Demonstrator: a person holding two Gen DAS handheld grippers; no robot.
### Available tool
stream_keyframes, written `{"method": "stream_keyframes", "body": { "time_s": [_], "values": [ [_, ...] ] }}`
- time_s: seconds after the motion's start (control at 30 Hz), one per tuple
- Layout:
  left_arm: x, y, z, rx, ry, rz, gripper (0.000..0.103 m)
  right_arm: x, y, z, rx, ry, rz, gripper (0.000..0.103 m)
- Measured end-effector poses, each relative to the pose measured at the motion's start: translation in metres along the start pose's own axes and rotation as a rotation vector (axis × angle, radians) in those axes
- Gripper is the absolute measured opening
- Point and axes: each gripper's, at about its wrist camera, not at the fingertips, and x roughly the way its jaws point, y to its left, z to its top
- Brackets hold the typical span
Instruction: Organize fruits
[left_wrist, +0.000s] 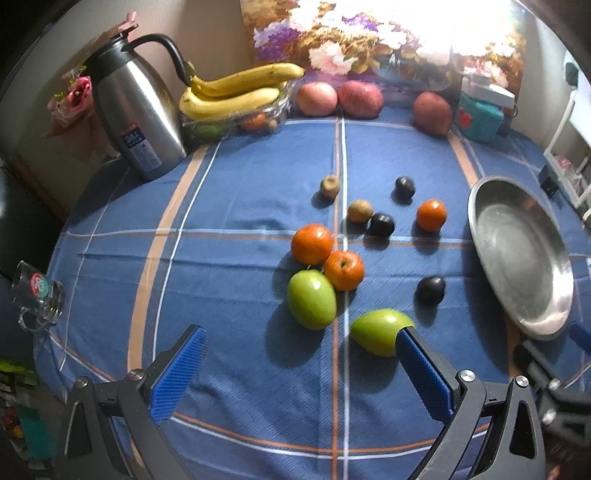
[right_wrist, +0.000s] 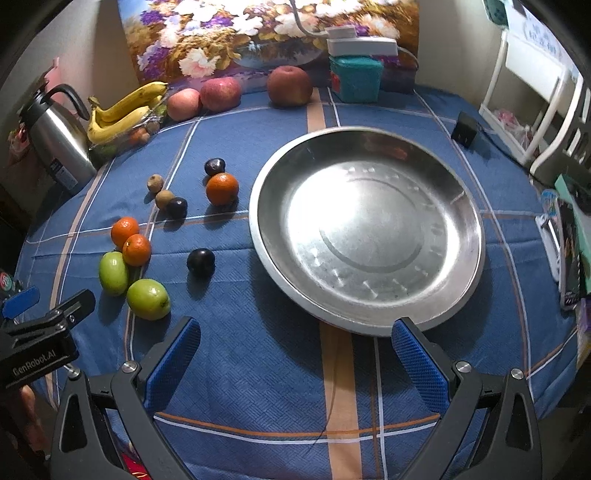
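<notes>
Fruits loose on blue tablecloth (left_wrist: 236, 206): oranges (left_wrist: 312, 243), green fruits (left_wrist: 311, 299), dark plums (left_wrist: 430, 290), left of empty metal plate (right_wrist: 461, 236). Left gripper (left_wrist: 303, 339) spread wide, empty, near green fruit (left_wrist: 380, 330). Right gripper (right_wrist: 295, 334) spread wide, empty, at plate's near rim.

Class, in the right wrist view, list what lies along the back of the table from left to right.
Steel jug → bananas → pale apple → red apple → dark red apple → teal box.
</notes>
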Motion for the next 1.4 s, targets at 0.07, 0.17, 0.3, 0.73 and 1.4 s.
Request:
{"method": "stream_keyframes", "body": {
  "time_s": [0.07, 0.17, 0.3, 0.73, 1.4],
  "values": [
    [-0.004, -0.002, 0.006, 0.006, -0.025, -0.01, 0.103, -0.002, 0.006, 0.002, -0.027, -0.004, 0.012, 0.103],
    [-0.008, 0.0, 0.019, 0.006, -0.037, 0.004, 0.103, -0.011, 0.013, 0.01, -0.022, -0.036, 0.064, 0.103],
    [-0.008, 0.011, 0.037, -0.055, -0.054, 0.024, 0.103, -0.018, 0.017, 0.027, 0.014, -0.064, 0.083, 0.103],
    [0.034, 0.029, 0.059, -0.151, -0.006, -0.038, 0.103, 0.023, 0.047, 0.061, 0.073, 0.103, 0.057, 0.103],
    [0.075, 0.066, 0.037, -0.291, 0.173, -0.12, 0.103, 0.074, 0.11, 0.037, 0.021, 0.254, 0.131, 0.097]
  ]
}}
